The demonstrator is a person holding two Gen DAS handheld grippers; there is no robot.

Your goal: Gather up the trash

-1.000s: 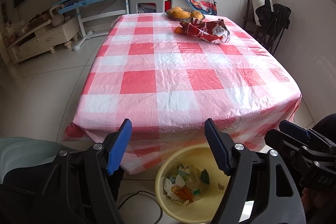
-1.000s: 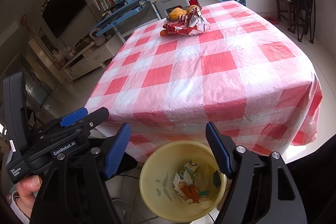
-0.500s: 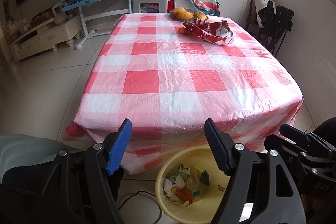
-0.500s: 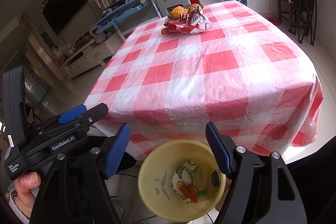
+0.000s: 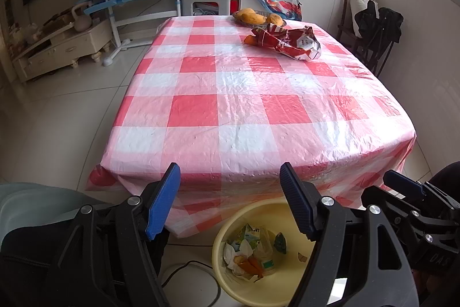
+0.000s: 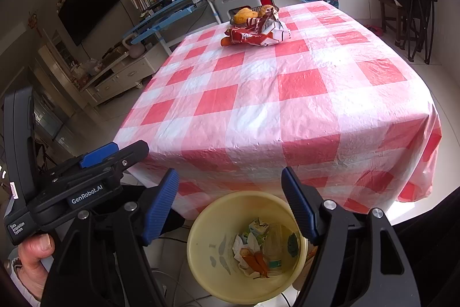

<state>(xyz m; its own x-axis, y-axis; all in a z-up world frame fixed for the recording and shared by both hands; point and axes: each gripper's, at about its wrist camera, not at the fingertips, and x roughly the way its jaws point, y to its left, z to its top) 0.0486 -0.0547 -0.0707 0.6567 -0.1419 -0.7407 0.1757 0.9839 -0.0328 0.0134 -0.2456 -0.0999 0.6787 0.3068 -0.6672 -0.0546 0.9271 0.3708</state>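
Below both empty, spread hand-held grippers [image 5: 230,197] [image 6: 230,203], crumpled trash [image 6: 256,249] fills a yellow bin [image 6: 201,249].

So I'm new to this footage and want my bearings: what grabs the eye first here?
The red-and-white checked tablecloth fills most of the view. At its far end lies a crumpled red snack bag, just in front of a plate of yellow fruit. On the floor below the table's near edge sits a yellow bin holding wrappers and scraps.

1 table [image 5: 244,117], 1 bin [image 5: 230,226], 1 wrapper [image 5: 290,43], 1 fruit plate [image 5: 258,17], 2 tongs [image 5: 230,200].
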